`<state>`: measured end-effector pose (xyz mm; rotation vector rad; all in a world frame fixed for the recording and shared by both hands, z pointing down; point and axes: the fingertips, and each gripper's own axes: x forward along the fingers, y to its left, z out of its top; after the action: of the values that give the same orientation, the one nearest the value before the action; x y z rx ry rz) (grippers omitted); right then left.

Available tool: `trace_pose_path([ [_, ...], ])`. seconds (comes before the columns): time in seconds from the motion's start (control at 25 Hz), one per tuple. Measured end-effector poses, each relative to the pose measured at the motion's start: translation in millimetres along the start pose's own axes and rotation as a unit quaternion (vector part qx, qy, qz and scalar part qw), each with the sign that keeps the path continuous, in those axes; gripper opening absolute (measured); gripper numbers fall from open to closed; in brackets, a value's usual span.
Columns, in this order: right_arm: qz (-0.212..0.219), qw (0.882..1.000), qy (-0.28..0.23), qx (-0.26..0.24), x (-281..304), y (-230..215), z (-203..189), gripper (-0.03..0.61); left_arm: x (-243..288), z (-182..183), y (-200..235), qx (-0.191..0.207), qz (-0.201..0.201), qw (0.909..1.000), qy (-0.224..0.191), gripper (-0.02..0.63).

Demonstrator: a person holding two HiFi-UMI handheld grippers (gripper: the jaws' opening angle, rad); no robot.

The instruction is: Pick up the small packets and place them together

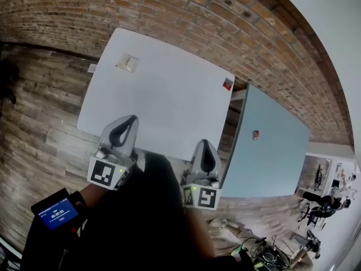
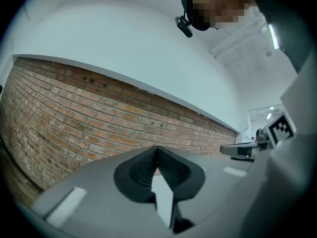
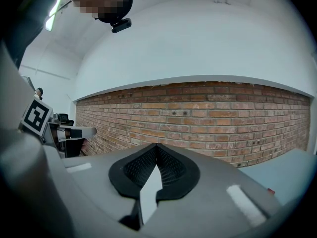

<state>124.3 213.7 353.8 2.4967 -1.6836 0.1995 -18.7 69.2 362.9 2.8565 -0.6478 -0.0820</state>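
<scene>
Plainly, the grey left gripper (image 1: 133, 119) and right gripper (image 1: 205, 144) have jaws closed tight, empty; a pale square flat packet (image 1: 127, 62) lies upper left on the white tabletop (image 1: 169, 100), edges skewed to the frame.

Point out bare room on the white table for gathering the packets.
The white square table is bare from the small beige packet at its far-left corner to the small red packet at its right corner, down to the near edge. Nothing is crowded.

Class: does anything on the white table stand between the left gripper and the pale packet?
Nothing visible does: only bare white table lies between the left gripper and the pale packet.
</scene>
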Motion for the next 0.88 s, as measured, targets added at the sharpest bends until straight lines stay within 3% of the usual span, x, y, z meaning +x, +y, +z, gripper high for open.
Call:
trace_pose_path([
  [0.36, 0.018, 1.000, -0.003, 0.002, 30, -33, 1, 0.003, 32, -2, -4, 0.005, 0.024, 0.9997, 0.000, 0.000],
  [0.88, 0.009, 1.000, 0.001, 0.007, 79, -132, -8, 0.003, 122, -3, -44, 0.017, 0.029, 0.9994, 0.000, 0.000],
])
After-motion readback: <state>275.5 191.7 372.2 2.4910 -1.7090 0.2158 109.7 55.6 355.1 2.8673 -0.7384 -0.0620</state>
